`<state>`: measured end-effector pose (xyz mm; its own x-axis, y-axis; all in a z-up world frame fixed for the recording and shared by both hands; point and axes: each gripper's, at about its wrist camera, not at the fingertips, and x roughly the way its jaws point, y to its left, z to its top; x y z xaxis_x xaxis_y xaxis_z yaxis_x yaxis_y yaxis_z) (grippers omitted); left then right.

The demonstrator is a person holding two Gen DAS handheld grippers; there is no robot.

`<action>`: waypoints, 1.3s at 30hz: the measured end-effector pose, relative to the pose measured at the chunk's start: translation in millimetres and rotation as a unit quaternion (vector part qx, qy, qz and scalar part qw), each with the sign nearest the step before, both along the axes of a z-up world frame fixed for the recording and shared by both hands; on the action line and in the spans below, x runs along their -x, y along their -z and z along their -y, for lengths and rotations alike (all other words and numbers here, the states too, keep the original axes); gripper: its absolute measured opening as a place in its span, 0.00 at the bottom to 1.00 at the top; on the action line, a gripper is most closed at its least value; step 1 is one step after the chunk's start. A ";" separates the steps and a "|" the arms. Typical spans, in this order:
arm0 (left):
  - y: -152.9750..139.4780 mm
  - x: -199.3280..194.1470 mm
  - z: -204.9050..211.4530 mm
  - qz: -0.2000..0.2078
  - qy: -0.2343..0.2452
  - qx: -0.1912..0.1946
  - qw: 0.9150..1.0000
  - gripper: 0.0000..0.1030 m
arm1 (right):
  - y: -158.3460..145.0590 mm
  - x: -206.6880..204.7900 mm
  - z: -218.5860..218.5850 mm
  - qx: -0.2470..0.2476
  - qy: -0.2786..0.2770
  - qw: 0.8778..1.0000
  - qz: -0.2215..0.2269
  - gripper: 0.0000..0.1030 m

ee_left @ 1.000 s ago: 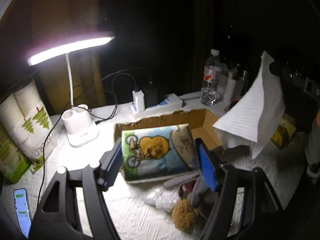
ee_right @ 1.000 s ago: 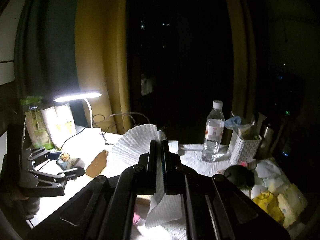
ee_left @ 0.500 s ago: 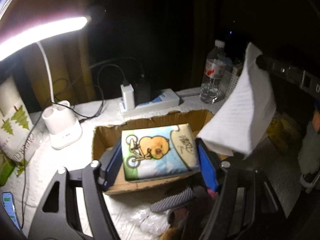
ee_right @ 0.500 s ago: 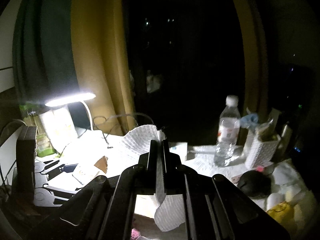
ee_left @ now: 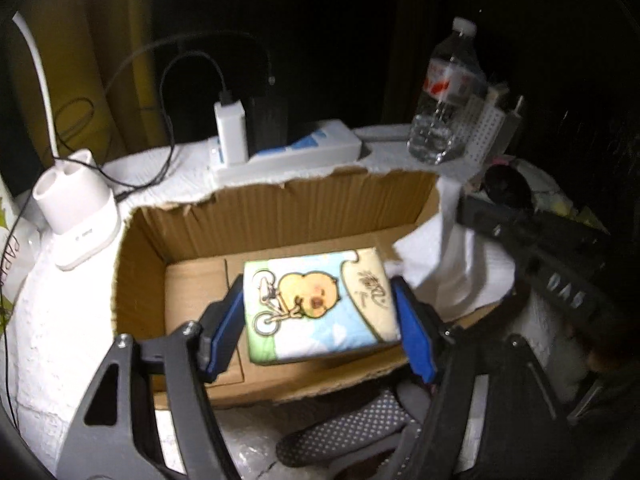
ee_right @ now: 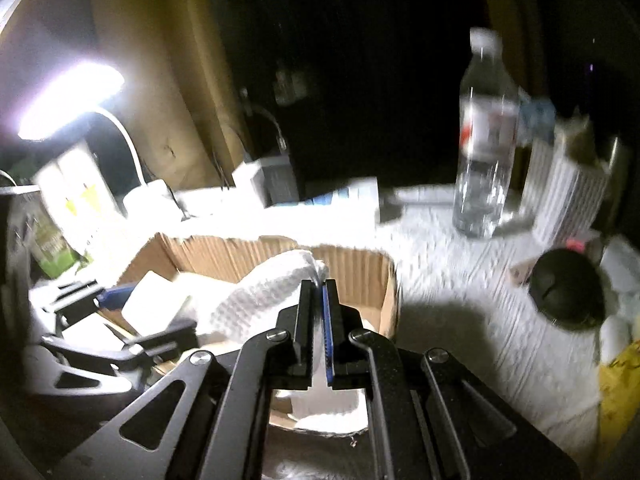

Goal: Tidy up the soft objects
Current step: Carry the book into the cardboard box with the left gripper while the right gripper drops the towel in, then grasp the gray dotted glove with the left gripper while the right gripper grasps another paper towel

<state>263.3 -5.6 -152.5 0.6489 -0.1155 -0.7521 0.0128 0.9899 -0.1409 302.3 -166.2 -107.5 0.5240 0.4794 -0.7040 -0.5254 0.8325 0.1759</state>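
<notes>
Tissue pack (ee_left: pixel 320 304) now inside box (ee_left: pixel 280 216)

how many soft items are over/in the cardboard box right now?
2: the cartoon tissue pack clamped in the left gripper over the cardboard box floor, and the white paper towel pinched by the right gripper at the box's right end. Others may be hidden.

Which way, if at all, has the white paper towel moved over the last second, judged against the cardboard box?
Yes. The paper towel, pinched in the right gripper, has come down from above the cardboard box and now drapes into its right end.
</notes>
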 end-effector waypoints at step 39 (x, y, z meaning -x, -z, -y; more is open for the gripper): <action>-54.0 99.8 0.6 0.067 -0.006 -0.015 0.998 0.88 | -56.5 105.7 26.1 0.055 0.067 0.995 0.053 0.54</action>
